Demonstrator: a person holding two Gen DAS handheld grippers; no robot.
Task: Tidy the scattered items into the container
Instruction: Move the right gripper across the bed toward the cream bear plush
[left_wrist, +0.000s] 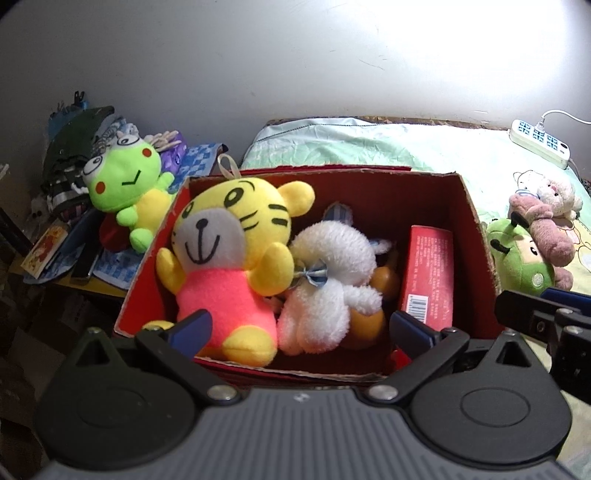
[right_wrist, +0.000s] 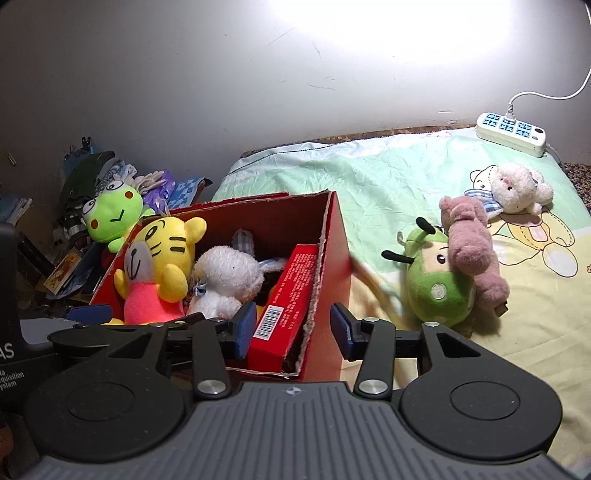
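left gripper (left_wrist: 299, 328): we see its jaws spread wide, nothing between the pads, hovering over the near rim of the box.
right gripper (right_wrist: 293, 332): jaws partly apart, nothing gripped; they straddle the box's near right corner, the red packet just ahead of the left pad (pads touch nothing, as far as we can tell).
container: red cardboard box (left_wrist: 476, 229) on the bed, open top, just ahead of both grippers.
inside box: yellow tiger plush (left_wrist: 229, 254) leaning on the left wall, white fluffy plush (left_wrist: 332, 291) in the middle, red packet (left_wrist: 428, 273) upright against the right wall, something orange under the white one (too hidden to name).
done so far: we judge three or more items are packed, so roughly half.
still out, right of box: green bug plush (right_wrist: 437, 284) with a pink plush (right_wrist: 472, 247) draped on it, near the box; white bear (right_wrist: 517, 188) farther back.
still out, left of box: green frog plush (left_wrist: 125, 184) sits in the side clutter (may not be ours to tidy).
far edge: power strip (right_wrist: 511, 133) by the wall.
next, likely: right gripper goes for the green/pink pair.
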